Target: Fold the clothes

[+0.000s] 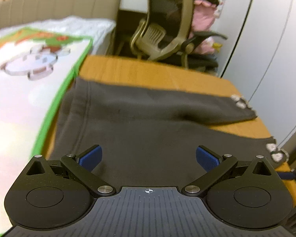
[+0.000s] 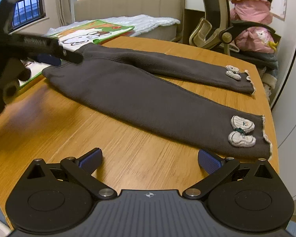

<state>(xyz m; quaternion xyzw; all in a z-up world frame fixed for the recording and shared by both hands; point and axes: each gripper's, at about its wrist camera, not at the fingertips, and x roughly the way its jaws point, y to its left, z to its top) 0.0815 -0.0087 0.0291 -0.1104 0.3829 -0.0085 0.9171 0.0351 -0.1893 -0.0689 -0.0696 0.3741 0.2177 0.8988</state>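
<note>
Dark grey child's trousers [image 2: 128,86] lie flat on the wooden table [image 2: 88,130], waistband at the left, legs spread to the right, each cuff with a white knitted bow [image 2: 241,131]. My left gripper [image 1: 149,158] is open and empty, low over the waist end of the trousers [image 1: 148,118]. In the right wrist view it [image 2: 49,57] is a blurred dark shape at the waistband. My right gripper [image 2: 150,160] is open and empty, above bare table in front of the near leg's cuff.
A white and green picture board [image 1: 19,98] lies beside the waistband at the left, also seen in the right wrist view [image 2: 88,33]. An office chair [image 2: 217,25] and pink clothes [image 2: 252,19] stand behind the table. The table's right edge is near the cuffs.
</note>
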